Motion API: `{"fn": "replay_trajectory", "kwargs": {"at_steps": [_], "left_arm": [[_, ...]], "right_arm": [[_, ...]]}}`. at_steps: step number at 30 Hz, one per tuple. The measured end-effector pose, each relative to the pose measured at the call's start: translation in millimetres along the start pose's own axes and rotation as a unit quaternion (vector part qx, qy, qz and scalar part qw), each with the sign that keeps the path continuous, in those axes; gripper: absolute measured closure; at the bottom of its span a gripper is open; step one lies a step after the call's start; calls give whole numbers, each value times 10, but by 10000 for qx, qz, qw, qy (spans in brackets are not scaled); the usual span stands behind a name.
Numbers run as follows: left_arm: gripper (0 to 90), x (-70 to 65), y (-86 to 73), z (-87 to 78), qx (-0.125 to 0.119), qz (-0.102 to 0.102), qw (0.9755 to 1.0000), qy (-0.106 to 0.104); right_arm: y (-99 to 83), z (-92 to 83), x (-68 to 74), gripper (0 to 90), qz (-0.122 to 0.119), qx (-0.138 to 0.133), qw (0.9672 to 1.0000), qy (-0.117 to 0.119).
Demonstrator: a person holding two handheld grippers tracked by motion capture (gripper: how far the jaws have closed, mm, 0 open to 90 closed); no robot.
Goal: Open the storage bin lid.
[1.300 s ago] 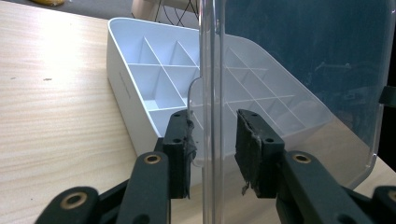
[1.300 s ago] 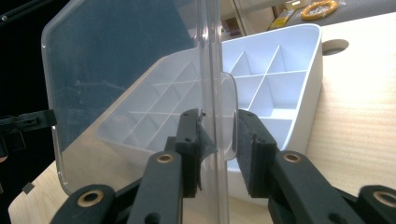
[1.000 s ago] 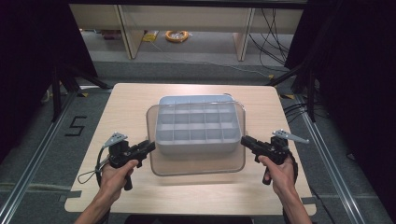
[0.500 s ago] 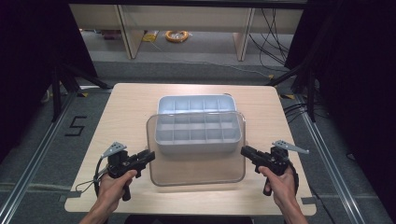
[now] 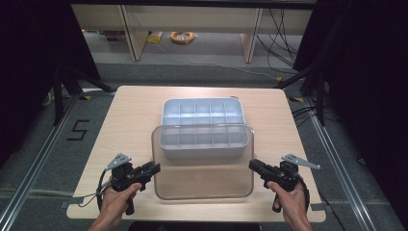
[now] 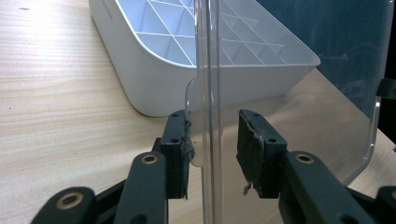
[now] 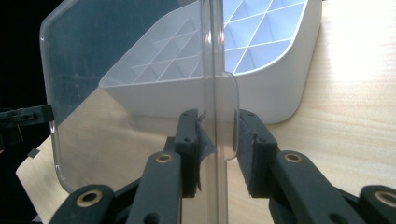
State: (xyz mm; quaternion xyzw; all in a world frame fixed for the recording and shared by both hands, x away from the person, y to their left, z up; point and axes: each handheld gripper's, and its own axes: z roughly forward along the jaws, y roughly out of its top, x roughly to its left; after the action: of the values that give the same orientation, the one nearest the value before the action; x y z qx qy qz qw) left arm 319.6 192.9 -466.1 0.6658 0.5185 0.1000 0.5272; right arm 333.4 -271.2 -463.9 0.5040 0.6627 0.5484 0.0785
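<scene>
clear lid [image 5: 204, 171] in both grippers

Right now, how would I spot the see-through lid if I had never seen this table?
Look at the pale wooden table, then at the white divided box in its middle. The lid is the clear, round-cornered sheet held by its side tabs between two black grippers, overlapping the box's near edge; unlike the box, you see straight through it.

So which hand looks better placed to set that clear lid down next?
Neither, probably: left gripper and right gripper each clamp a side tab of the clear lid, level with each other, so lowering likely needs both.
</scene>
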Motion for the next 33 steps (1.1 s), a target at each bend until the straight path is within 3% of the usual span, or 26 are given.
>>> {"fn": "replay_trajectory", "kwargs": {"at_steps": [2, 3, 5, 6, 12, 13, 14, 15, 17, 19, 20, 22, 23, 24, 28, 29, 31, 33], "left_arm": [[638, -4, -20, -18, -14, -12, 10000, -45], [638, -8, -29, -28, -7, 1, 10000, -41], [639, -11, -48, -43, 15, -17, 10000, -45], [640, -16, -58, -46, 25, -37, 10000, -48], [637, -20, -107, -37, 130, -10, 9999, -73], [637, -22, -118, -35, 151, -14, 9999, -59], [636, -22, -126, -32, 176, -12, 9998, -43], [637, -18, -137, -24, 189, -24, 9998, -64], [636, -14, -157, -11, 241, -27, 9997, -51], [635, 1, -174, 1, 299, -4, 9995, -93], [633, -3, -181, 7, 319, -18, 9995, -85], [631, 2, -198, 10, 347, -55, 9993, -88], [631, 12, -208, 15, 356, -66, 9992, -150], [631, 11, -215, 12, 381, -68, 9992, -97], [619, 17, -253, 28, 468, -70, 9988, -140], [615, 24, -263, 28, 519, -66, 9985, -185], [610, 24, -283, 23, 568, -86, 9982, -183], [607, 28, -300, 16, 600, -63, 9980, -206]], "right_arm": [[-24, -24, 11, 721, 12, 39, 10000, 20], [-42, -33, 43, 720, 184, 61, 9998, 20], [-66, -59, 67, 721, 285, 96, 9995, 78], [-77, -59, 41, 722, 105, 48, 9999, 101], [-129, -74, 26, 719, 2, 84, 10000, 27], [-140, -75, 25, 719, 32, 74, 10000, -18], [-150, -83, 51, 719, 234, 119, 9997, -12], [-158, -89, 28, 719, 87, 140, 9999, -31], [-184, -80, 11, 719, 36, 142, 9999, -69], [-202, -95, 44, 716, 271, 249, 9993, -8], [-213, -83, 11, 714, 71, 208, 9997, -63], [-229, -91, 10, 710, 177, 295, 9994, -23], [-244, -80, -10, 708, 96, 270, 9996, -80], [-244, -97, 5, 708, 229, 347, 9991, -95], [-275, -75, -10, 699, 211, 323, 9992, -60], [-278, -92, 20, 695, 416, 430, 9982, -49], [-294, -92, -2, 691, 228, 397, 9989, -42], [-312, -95, 9, 689, 306, 465, 9984, -12]]}}
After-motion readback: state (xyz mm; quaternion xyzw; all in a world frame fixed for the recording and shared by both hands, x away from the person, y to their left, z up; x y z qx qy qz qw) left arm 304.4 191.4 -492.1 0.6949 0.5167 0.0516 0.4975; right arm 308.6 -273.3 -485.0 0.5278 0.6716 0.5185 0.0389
